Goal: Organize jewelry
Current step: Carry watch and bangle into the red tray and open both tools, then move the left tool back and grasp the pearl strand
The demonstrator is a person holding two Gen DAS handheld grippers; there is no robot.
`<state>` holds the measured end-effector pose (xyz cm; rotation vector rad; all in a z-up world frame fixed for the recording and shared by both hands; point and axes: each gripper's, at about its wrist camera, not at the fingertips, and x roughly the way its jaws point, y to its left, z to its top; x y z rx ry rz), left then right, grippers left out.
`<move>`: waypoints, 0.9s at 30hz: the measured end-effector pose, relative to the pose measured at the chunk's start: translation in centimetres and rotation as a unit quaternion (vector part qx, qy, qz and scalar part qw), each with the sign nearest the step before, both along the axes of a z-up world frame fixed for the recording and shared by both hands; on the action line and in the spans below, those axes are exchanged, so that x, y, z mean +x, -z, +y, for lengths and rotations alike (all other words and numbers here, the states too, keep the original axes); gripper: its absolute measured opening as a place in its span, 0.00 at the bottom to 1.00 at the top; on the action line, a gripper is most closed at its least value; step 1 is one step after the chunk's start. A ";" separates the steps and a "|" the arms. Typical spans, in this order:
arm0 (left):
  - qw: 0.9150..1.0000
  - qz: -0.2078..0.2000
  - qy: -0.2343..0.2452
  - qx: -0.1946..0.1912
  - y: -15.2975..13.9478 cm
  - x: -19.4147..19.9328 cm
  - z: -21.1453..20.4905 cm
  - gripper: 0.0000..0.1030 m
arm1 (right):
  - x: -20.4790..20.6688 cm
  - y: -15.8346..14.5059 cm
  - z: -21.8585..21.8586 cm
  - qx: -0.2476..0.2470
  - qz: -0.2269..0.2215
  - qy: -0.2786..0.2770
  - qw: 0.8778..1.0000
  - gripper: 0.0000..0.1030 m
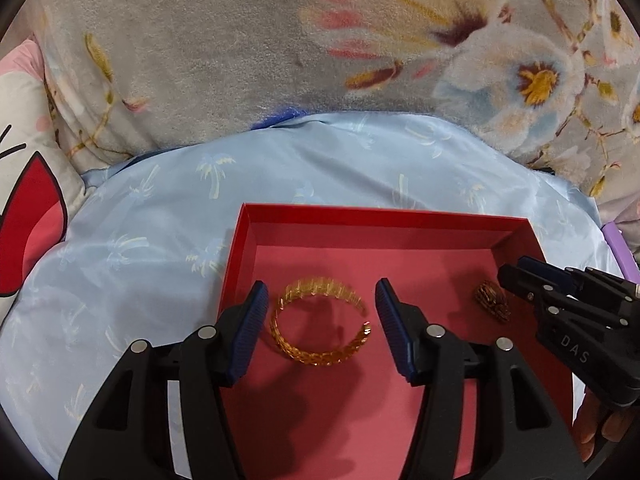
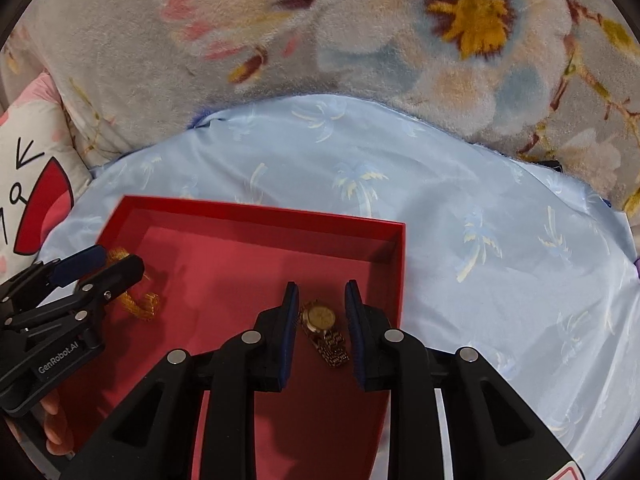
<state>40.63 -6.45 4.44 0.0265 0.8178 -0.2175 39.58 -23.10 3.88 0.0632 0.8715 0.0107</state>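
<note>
The gold bracelet (image 1: 320,322) lies flat on the floor of the red box (image 1: 384,216), directly between the released fingers (image 1: 256,320) of the left gripper (image 1: 322,326), its open gap facing the right-hand finger. The gold watch (image 2: 322,330) lies likewise between the right gripper (image 2: 322,328)'s parted fingers, untouched, its strap running back toward the gripper.

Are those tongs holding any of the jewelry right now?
No. The left tongs straddle the gold bangle, the right tongs the watch; neither grips.
</note>
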 end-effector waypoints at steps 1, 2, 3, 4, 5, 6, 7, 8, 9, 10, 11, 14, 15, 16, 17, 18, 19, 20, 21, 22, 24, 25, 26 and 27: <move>1.000 -0.002 -0.004 0.001 0.0 0.1 0.1 0.69 | -0.2 -0.3 -0.1 -0.002 -0.009 0.001 1.000 0.31; 1.000 -0.006 -0.008 0.002 -0.1 0.0 0.1 0.73 | -0.6 -0.7 -0.1 -0.007 -0.019 0.004 1.000 0.38; 1.000 -0.013 -0.011 0.001 -0.4 -0.2 0.3 0.76 | -0.9 -1.1 -0.2 -0.009 -0.027 0.004 1.000 0.39; 1.000 -0.018 -0.013 0.000 -0.6 -0.4 0.5 0.76 | -1.6 -1.6 -0.2 -0.007 -0.035 0.001 0.999 0.39; 1.000 -0.021 -0.015 -0.001 -0.9 -0.6 0.7 0.77 | -2.1 -2.0 -0.1 -0.004 -0.041 -0.002 0.999 0.39; 1.000 -0.025 -0.017 -0.004 -1.3 -1.1 1.0 0.77 | -2.8 -2.5 -0.1 -0.001 -0.047 -0.006 0.999 0.39; 0.999 -0.028 -0.018 -0.007 -1.7 -1.5 1.2 0.77 | -3.8 -3.1 0.0 0.002 -0.056 -0.011 0.998 0.39; 0.999 -0.031 -0.019 -0.009 -2.1 -2.2 1.6 0.77 | -4.9 -3.6 0.2 0.001 -0.065 -0.017 0.998 0.40; 0.999 -0.035 -0.018 -0.009 -2.4 -2.9 1.9 0.77 | -5.8 -4.0 0.3 -0.001 -0.073 -0.021 0.997 0.43; 0.999 -0.041 -0.018 -0.006 -2.8 -3.9 2.2 0.77 | -7.3 -4.5 0.5 -0.003 -0.083 -0.026 0.996 0.45; 0.999 -0.048 -0.018 -0.001 -3.1 -5.0 2.6 0.78 | -8.4 -4.9 0.7 -0.003 -0.090 -0.031 0.995 0.47; 0.998 -0.062 -0.019 0.009 -3.8 -8.2 3.6 0.85 | -12.3 -5.5 1.2 -0.002 -0.101 -0.050 0.994 0.49; 0.998 -0.066 -0.017 0.009 -3.9 -9.6 4.1 0.85 | -13.5 -5.5 1.5 -0.004 -0.103 -0.054 0.993 0.49; 0.997 -0.068 -0.018 0.010 -3.9 -10.6 4.5 0.85 | -14.7 -5.5 1.7 -0.008 -0.104 -0.058 0.993 0.49; 0.997 -0.068 -0.019 0.011 -3.9 -11.7 4.9 0.85 | -16.2 -5.4 1.9 -0.012 -0.103 -0.063 0.993 0.49; 0.998 -0.065 -0.020 0.011 -3.8 -12.9 5.5 0.85 | -17.2 -5.2 2.1 -0.014 -0.103 -0.066 0.992 0.50; 0.998 -0.062 -0.021 0.010 -3.7 -13.8 5.9 0.85 | -18.3 -4.9 2.1 -0.013 -0.101 -0.069 0.992 0.50; 0.998 -0.058 -0.022 0.009 -3.5 -14.8 6.3 0.85 | -19.5 -4.5 2.2 -0.012 -0.097 -0.071 0.993 0.50; 0.998 -0.055 -0.023 0.008 -3.2 -15.9 6.8 0.85 | -20.7 -4.1 2.3 -0.012 -0.092 -0.073 0.993 0.50; 0.998 -0.053 -0.024 0.010 -3.0 -16.7 7.1 0.85 | -21.8 -3.6 2.5 -0.014 -0.087 -0.074 0.993 0.50; 0.998 -0.052 -0.030 0.021 -2.3 -18.6 7.6 0.85 | -23.7 -2.6 2.6 -0.019 -0.079 -0.076 0.994 0.50; 0.998 -0.051 -0.031 0.023 -1.9 -19.6 7.8 0.85 | -24.7 -2.0 2.7 -0.019 -0.074 -0.076 0.994 0.50; 0.998 -0.048 -0.030 0.024 -1.5 -20.4 8.0 0.85 | -25.5 -1.6 2.9 -0.019 -0.071 -0.076 0.994 0.50; 0.998 -0.043 -0.030 0.023 -1.0 -21.2 8.1 0.85 | -26.2 -1.1 2.9 -0.019 -0.068 -0.076 0.995 0.50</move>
